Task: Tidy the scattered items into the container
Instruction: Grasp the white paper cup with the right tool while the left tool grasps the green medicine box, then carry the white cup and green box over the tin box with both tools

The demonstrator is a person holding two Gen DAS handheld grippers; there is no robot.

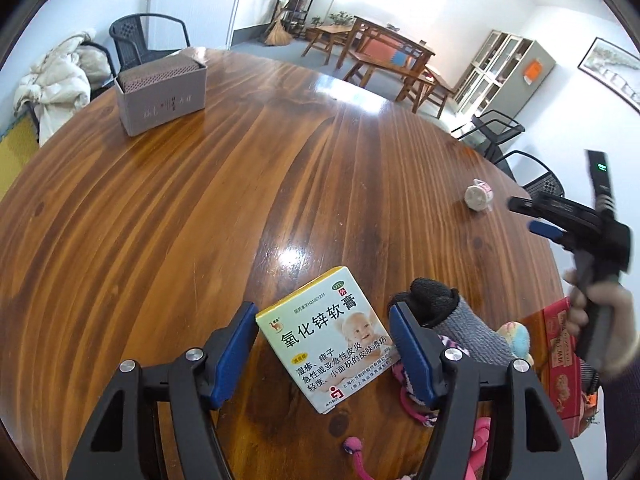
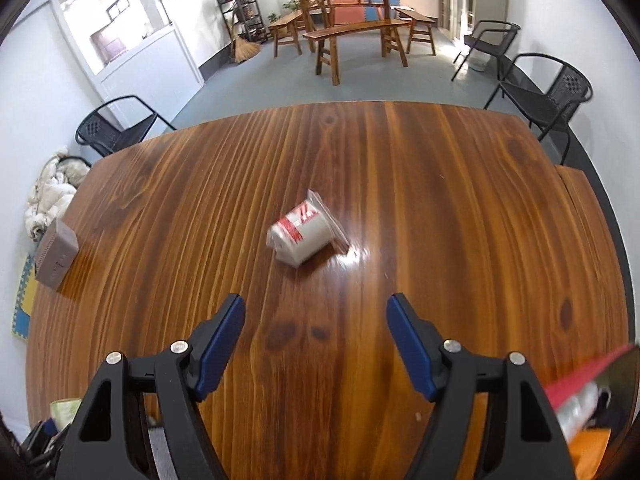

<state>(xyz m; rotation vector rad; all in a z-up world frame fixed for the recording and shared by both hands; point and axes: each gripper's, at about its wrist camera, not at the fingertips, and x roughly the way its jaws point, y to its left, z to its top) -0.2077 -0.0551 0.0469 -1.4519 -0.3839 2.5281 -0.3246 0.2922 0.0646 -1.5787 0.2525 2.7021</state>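
Ointment box (image 1: 326, 338): flat on table (image 1: 200, 208), between my left claw's (image 1: 324, 354) pads; whether they press it, I cannot tell. Sock (image 1: 460, 320) just beside. Right claw (image 2: 316, 344): released, empty. Cup (image 2: 306, 230): tipped over, dead ahead of it, axis slanting. Red container (image 1: 560, 360): cut off at the edge.

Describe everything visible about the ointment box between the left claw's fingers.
The ointment box is a flat cardboard carton, white with a yellow top edge, printed with Chinese text, a baby's face and a red logo. It sits tilted on the wooden table, between the blue pads of the left claw, which look to touch its sides. A grey sock lies beside it.
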